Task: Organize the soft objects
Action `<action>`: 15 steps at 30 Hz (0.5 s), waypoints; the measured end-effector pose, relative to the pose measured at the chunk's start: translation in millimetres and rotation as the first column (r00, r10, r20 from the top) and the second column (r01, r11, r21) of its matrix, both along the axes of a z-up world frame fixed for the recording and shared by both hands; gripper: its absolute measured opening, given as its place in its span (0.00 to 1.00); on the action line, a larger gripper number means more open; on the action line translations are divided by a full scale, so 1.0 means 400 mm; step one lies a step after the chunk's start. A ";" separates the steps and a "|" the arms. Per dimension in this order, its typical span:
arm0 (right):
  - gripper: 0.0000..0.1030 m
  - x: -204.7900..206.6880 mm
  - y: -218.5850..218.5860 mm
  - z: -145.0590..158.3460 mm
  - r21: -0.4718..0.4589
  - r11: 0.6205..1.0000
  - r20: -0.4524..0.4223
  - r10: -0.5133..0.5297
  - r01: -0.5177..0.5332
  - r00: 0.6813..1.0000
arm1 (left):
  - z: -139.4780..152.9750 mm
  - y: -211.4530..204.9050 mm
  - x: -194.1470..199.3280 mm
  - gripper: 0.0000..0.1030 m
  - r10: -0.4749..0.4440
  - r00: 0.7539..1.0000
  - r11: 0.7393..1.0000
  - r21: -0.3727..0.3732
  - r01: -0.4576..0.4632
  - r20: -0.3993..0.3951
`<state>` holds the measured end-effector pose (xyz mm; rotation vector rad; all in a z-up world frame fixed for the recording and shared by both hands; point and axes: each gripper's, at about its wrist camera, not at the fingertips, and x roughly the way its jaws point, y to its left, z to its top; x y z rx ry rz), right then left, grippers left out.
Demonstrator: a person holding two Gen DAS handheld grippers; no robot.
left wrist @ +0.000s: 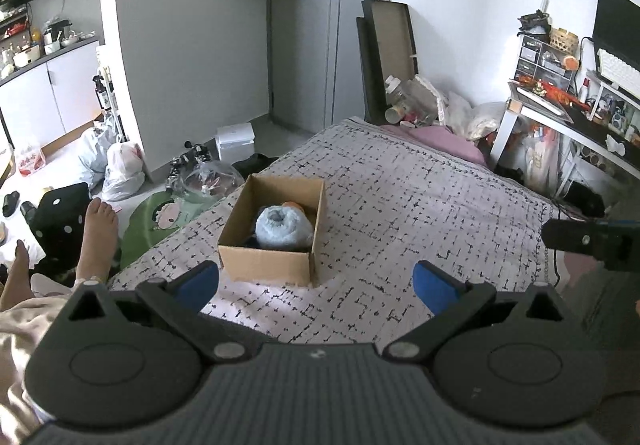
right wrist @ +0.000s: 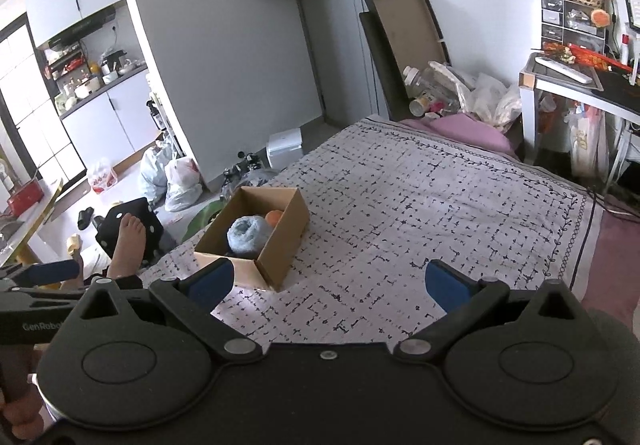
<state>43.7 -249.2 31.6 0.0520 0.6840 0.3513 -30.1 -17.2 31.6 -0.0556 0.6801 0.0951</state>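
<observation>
An open cardboard box (left wrist: 267, 259) stands on the patterned bedspread (left wrist: 400, 205). Inside it lie a rolled light-blue fluffy object (left wrist: 282, 227), an orange soft object (left wrist: 294, 206) behind it, and something dark underneath. The box also shows in the right wrist view (right wrist: 280, 245), with the blue roll (right wrist: 249, 231) and the orange object (right wrist: 275, 218). My left gripper (left wrist: 316, 281) is open and empty, just in front of the box. My right gripper (right wrist: 328, 281) is open and empty, to the right of the box above the bedspread (right wrist: 440, 205).
A person's bare foot (left wrist: 98, 237) rests off the bed's left edge beside a black dotted cushion (left wrist: 60, 221). Bags and clutter cover the floor at left. A pink pillow (left wrist: 444, 141) lies at the bed's far end. A desk (left wrist: 560, 117) stands at right.
</observation>
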 end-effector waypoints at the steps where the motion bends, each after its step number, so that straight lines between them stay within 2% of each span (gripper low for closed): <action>1: 1.00 -0.005 0.002 0.000 -0.004 1.000 0.002 -0.003 0.003 1.000 | 0.000 0.001 -0.005 1.00 0.001 1.000 1.000 0.002 -0.001 0.002; 15: 1.00 -0.057 0.042 -0.035 -0.023 1.000 -0.012 -0.012 0.011 1.000 | -0.016 0.017 -0.046 1.00 0.001 1.000 1.000 -0.001 -0.001 0.005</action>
